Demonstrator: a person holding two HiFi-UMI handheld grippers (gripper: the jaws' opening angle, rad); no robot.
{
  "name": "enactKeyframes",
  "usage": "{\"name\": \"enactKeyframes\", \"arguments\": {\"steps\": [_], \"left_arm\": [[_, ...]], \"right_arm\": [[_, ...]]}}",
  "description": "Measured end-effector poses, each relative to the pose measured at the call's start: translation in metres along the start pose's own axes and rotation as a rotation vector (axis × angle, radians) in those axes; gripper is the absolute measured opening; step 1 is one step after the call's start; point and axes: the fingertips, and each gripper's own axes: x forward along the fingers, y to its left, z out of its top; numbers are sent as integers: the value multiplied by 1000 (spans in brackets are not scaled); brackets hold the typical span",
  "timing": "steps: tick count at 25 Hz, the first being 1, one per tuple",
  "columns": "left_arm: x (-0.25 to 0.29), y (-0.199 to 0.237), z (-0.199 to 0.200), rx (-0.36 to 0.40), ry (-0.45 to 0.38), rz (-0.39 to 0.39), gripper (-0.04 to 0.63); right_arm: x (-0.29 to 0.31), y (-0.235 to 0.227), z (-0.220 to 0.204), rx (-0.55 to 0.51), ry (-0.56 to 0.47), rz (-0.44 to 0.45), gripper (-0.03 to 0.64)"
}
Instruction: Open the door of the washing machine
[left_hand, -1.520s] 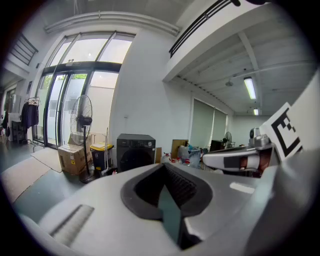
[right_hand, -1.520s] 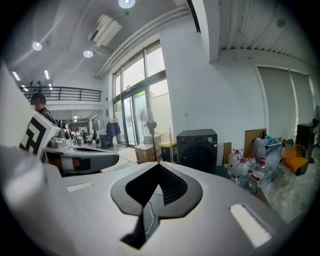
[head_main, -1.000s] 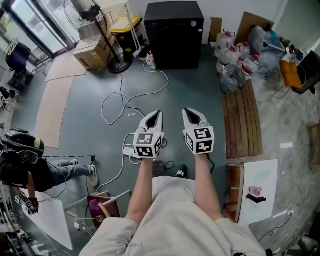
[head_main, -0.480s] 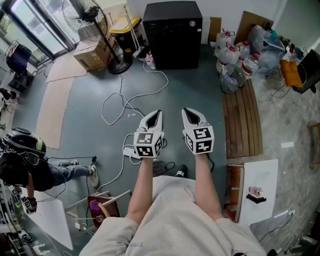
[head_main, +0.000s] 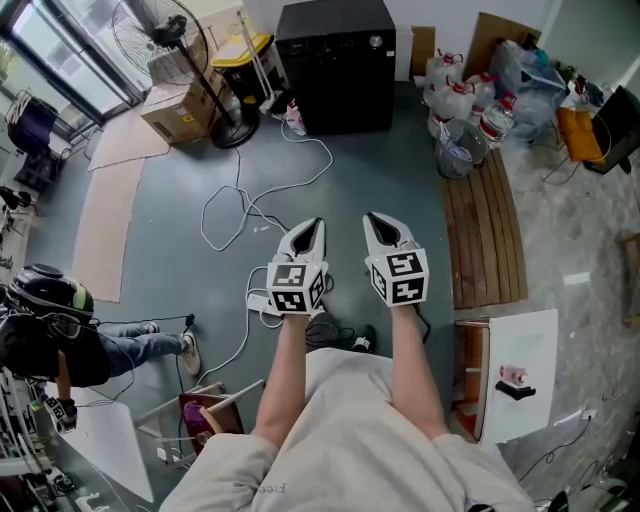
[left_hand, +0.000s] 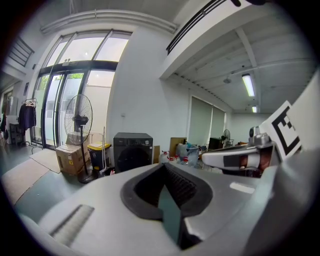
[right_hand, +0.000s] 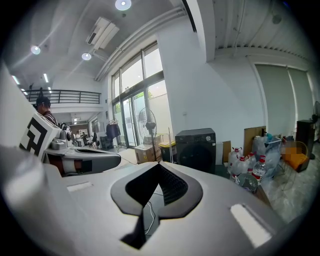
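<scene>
Head view shows the left gripper (head_main: 316, 226) and the right gripper (head_main: 372, 220) held side by side above the grey floor (head_main: 385, 170), each with its jaws pressed together and nothing between them. The black washing machine (head_main: 335, 65) stands at the far wall, well apart from both grippers, its round door shut, with a standing fan (head_main: 165, 40) on its left in the picture and water bottles (head_main: 455, 100) on its right. A white cable (head_main: 240, 205) loops across the floor between machine and grippers.
</scene>
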Motion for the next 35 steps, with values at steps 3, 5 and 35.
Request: {"name": "enactKeyframes", "arguments": {"steps": [3,5,35], "left_arm": [[2,1,-4,-3,5,-2,57],[5,5,-5,-17,5,1,57],[266,156,85,-131,1,-37,57]], "right_arm": [[-1,-3,-2,0,3,-7,0],[1,-5,-5,-3,9,-10,0],[228,-151,71,45,60,-149,0]]}}
